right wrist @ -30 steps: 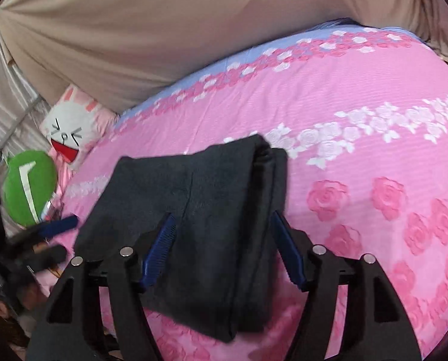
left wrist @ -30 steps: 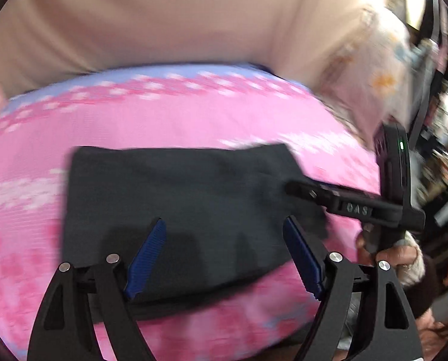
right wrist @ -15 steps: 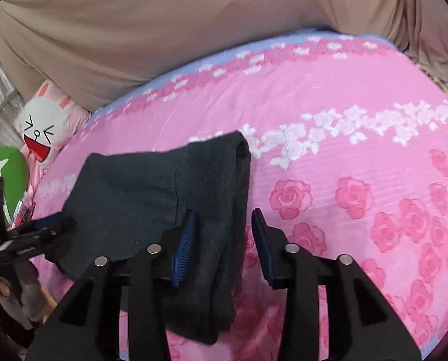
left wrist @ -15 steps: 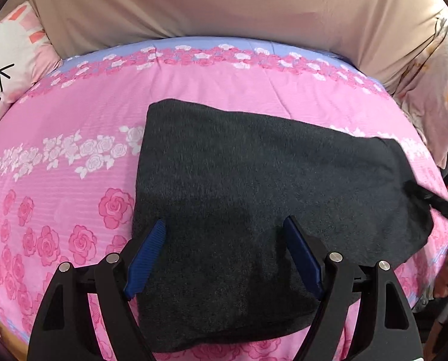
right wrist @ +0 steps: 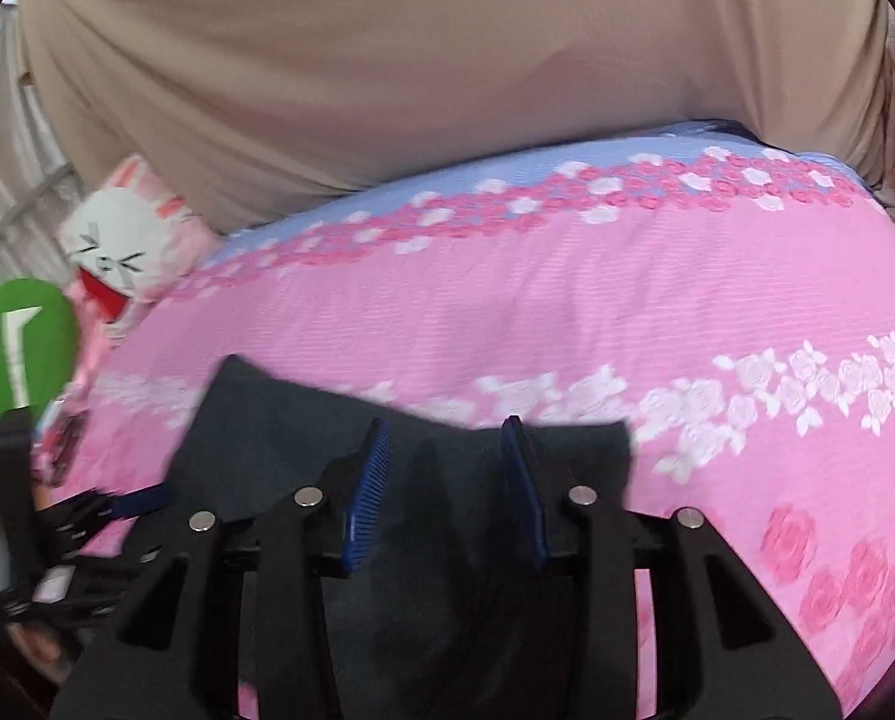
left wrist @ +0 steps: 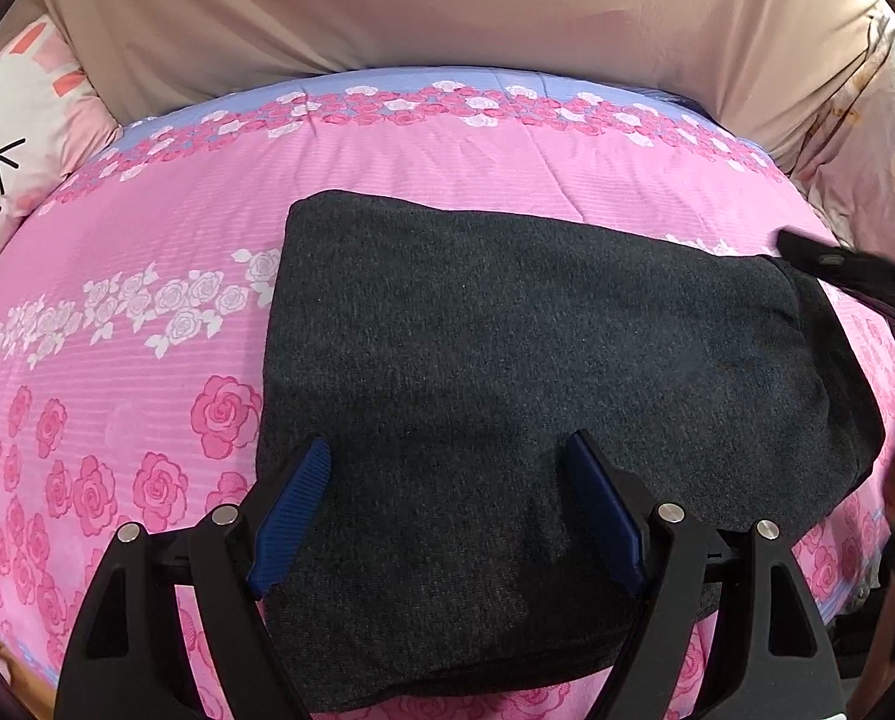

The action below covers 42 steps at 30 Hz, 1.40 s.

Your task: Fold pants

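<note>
The dark grey pants (left wrist: pixel 507 396) lie folded into a compact rectangle on the pink rose-patterned bed (left wrist: pixel 147 276). My left gripper (left wrist: pixel 447 468) is open above the near edge of the folded pants, holding nothing. My right gripper (right wrist: pixel 447 450) hovers over the pants (right wrist: pixel 279 420) with its blue pads a narrower gap apart, nothing between them. The right gripper also shows blurred at the right edge of the left wrist view (left wrist: pixel 837 270), by the pants' right end. The left gripper shows at the left of the right wrist view (right wrist: pixel 105 504).
A white bunny cushion (left wrist: pixel 3 138) lies at the bed's far left, also in the right wrist view (right wrist: pixel 129 246) next to a green round cushion (right wrist: pixel 21 348). A beige sheet (left wrist: pixel 447 6) hangs behind the bed. A floral pillow (left wrist: pixel 879 138) sits at the right.
The left gripper has swung to face the folded pants squarely. The right gripper has narrowed its jaws, let the pants' edge lie, and is pulling back and tilting up.
</note>
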Motion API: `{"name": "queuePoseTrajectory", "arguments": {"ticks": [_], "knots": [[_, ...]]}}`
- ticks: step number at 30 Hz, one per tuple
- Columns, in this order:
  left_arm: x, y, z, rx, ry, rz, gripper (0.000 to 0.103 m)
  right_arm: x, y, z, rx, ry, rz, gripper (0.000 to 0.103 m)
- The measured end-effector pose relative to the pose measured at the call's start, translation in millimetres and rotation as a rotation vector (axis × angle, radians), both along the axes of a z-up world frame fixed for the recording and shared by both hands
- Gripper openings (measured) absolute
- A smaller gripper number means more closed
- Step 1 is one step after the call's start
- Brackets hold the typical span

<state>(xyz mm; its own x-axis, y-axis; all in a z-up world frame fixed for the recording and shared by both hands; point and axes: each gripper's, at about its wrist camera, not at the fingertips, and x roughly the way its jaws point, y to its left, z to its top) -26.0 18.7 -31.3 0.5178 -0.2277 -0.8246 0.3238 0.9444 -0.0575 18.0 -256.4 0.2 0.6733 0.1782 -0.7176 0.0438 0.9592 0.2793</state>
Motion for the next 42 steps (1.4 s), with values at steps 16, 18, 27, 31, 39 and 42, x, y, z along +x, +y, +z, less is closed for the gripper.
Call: {"name": "queuePoseTrajectory", "arguments": {"ticks": [16, 18, 27, 31, 39, 42], "knots": [[0.1, 9.2, 3.6, -0.067, 0.023, -0.005, 0.084, -76.3, -3.3, 15.1, 0.001, -0.013, -0.050, 0.058], [-4.2, 30.1, 8.8, -0.169, 0.053, 0.004, 0.084, -91.4, -10.3, 17.0, 0.005, 0.006, -0.052, 0.061], [-7.5, 83.8, -6.9, -0.347, 0.220, 0.068, 0.085, -116.4, -28.3, -28.7, 0.327, 0.121, -0.034, 0.084], [-5.0, 71.9, -9.1, -0.427, 0.256, 0.013, 0.081, -104.9, -22.4, -36.1, 0.434, 0.099, 0.003, 0.076], [-17.0, 68.3, 25.1, -0.314, 0.206, -0.031, 0.011, -119.2, -6.2, 4.2, 0.308, 0.029, 0.031, 0.031], [-26.4, 69.4, 12.4, -0.281, 0.286, -0.052, 0.013, -131.2, -4.4, -9.9, 0.238, 0.107, 0.020, 0.036]]}}
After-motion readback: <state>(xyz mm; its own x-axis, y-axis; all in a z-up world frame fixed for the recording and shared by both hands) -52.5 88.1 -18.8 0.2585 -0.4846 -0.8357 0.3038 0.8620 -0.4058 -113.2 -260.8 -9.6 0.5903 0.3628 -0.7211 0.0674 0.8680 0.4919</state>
